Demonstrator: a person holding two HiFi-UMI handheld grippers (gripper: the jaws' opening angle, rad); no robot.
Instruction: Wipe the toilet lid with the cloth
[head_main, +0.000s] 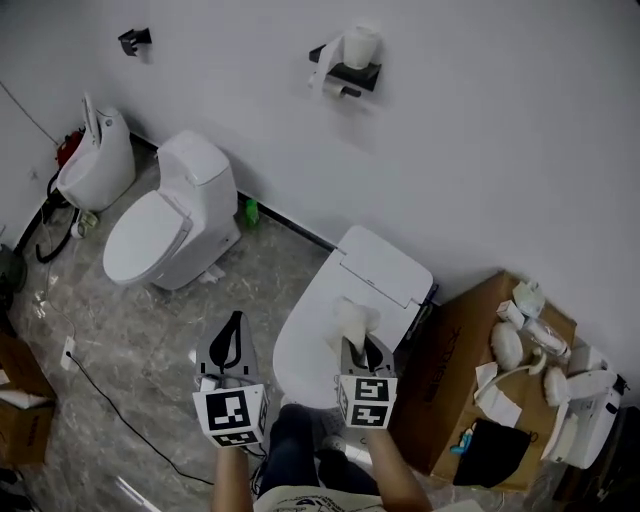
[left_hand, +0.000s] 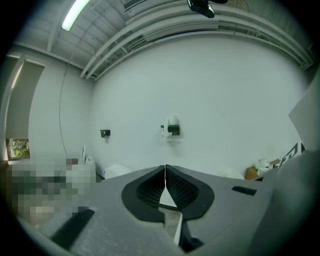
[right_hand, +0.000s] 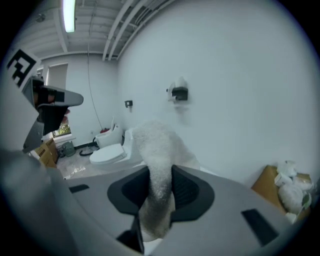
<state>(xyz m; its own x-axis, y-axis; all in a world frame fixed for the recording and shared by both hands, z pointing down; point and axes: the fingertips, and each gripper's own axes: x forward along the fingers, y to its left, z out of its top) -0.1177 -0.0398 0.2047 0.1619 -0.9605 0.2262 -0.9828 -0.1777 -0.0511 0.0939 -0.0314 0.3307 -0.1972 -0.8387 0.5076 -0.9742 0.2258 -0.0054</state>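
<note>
Clamps cloth (head_main: 352, 318) in right gripper (head_main: 362, 347) over lid (head_main: 305, 335); looks soft, limp, best pinched bunched. Left gripper (head_main: 232, 338) closed, empty.

Gear carried and clothing worn

The left tongs (head_main: 232, 330) and right tongs (head_main: 362, 345) are formed of grey shells lined with black ribbed pads (left_hand: 150, 189); each is capped by a white cube (head_main: 232, 415) printed with black square markers. Dark trousers (head_main: 292, 450) are worn.

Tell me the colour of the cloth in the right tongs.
The cloth is white, with a fluffy pile, shown best in the right gripper view.
</note>
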